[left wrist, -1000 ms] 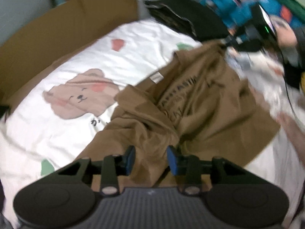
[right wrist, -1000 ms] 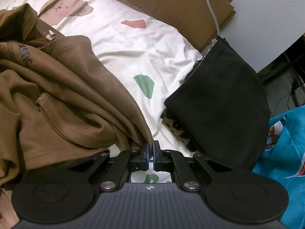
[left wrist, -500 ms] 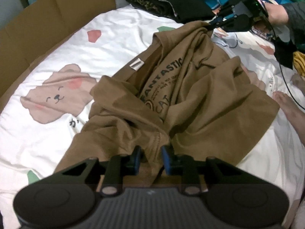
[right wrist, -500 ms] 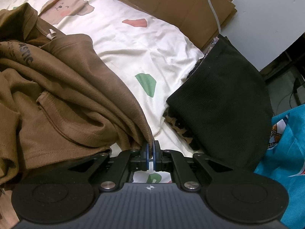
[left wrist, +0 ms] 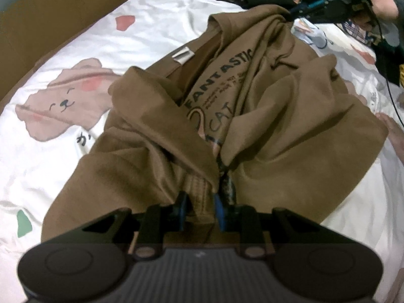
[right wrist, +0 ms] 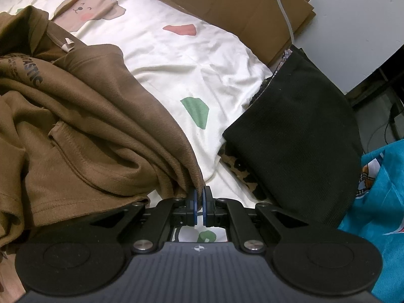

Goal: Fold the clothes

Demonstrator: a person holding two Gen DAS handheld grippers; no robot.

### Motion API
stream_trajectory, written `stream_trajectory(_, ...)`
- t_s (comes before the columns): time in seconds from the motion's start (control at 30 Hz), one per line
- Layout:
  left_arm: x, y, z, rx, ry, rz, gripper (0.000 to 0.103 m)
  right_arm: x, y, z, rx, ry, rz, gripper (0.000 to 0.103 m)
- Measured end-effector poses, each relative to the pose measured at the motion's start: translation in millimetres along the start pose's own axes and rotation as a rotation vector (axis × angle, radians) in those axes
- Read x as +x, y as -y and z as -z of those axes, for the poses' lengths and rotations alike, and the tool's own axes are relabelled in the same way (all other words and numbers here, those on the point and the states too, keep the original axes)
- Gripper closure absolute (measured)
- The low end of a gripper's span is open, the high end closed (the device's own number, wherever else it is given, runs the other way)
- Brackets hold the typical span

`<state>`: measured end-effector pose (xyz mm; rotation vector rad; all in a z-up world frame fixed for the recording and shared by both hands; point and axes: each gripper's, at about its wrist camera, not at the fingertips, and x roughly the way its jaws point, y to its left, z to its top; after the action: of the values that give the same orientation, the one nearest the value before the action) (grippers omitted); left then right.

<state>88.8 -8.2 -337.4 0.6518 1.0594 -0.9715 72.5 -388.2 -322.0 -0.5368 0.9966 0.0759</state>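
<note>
Left tool [left wrist: 199, 205] clamped on a bunched fold of the brown T-shirt [left wrist: 290, 131] – crumpled on the bed sheet [left wrist: 151, 38]; right tool [right wrist: 199, 202] pinching the shirt's edge

Crumpled shirt [left wrist: 290, 116] on the bed [left wrist: 151, 32], mid-bed; folded garments [right wrist: 303, 136] stacked at the far corner, cardboard [right wrist: 240, 2] along the far edge.

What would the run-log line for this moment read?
left gripper: closing on crumpled brown cotton T-shirt | right gripper: shut on shirt edge | white printed bedsheet: under shirt | fold: not yet
</note>
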Motion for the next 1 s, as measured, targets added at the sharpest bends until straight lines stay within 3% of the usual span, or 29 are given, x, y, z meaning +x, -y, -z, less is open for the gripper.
stream_trajectory(0.17, -8.5, -12.7, 4.5, -0.056, 0.033, 0.028, 0.091, 0.6, -0.2, 0.8, 0.000, 0.000, -0.001, 0.101)
stream_trajectory(0.43, -39.2, -31.4, 12.9, -0.120, 0.077, 0.009, 0.097, 0.0, 3.7, -0.1, 0.017, 0.005, 0.006, 0.101)
stream_trajectory(0.57, -65.6, -52.9, 20.4, -0.205, 0.117, 0.019, 0.103, -1.6, 8.9, -3.0, 0.041, 0.014, 0.010, 0.101)
stream_trajectory(0.77, -87.1, -86.1, 30.7, -0.341, 0.173, 0.032, 0.103, -3.9, 16.6, -9.8, 0.064, 0.030, 0.020, 0.101)
stream_trajectory(1.0, -72.5, -74.9, 27.0, -0.315, 0.142, 0.084, 0.097, -1.8, 16.7, -10.6, 0.054, 0.023, 0.021, 0.101)
